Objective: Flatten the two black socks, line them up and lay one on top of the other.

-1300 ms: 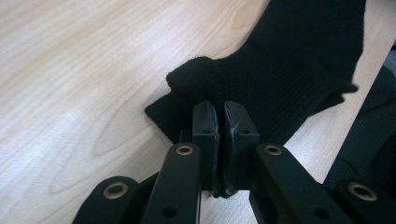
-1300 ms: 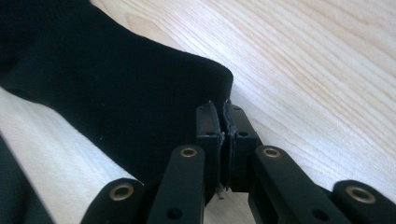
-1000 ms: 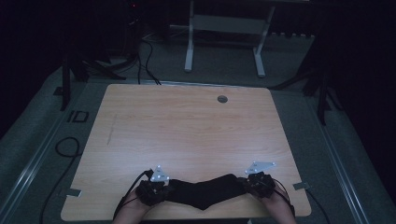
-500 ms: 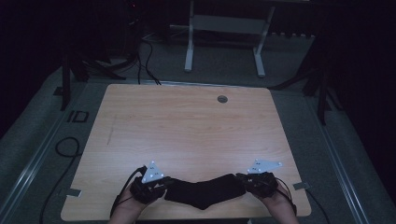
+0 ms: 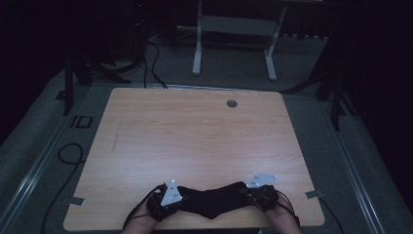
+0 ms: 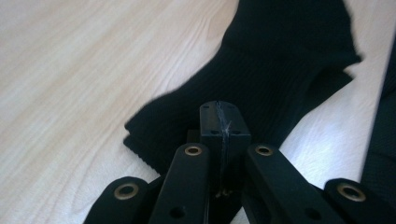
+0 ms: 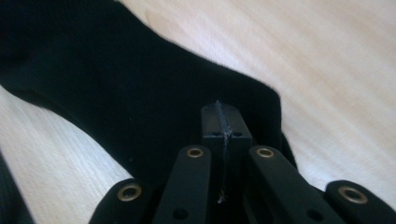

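Black sock (image 5: 212,201) at lower centre; we see left gripper (image 5: 176,202) and right gripper (image 5: 246,192) jaws together, clamped on its ends.

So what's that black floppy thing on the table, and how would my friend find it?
Find the wooden table, then its near edge by the person's hands. The black sock lies stretched between the two grippers, soft and ribbed, unlike their hard jaws.

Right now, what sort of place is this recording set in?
Probably a lab or recording studio, not a home: one bare wooden table on grey carpet, dark surroundings, loose cables across the floor, and a white metal stand behind.
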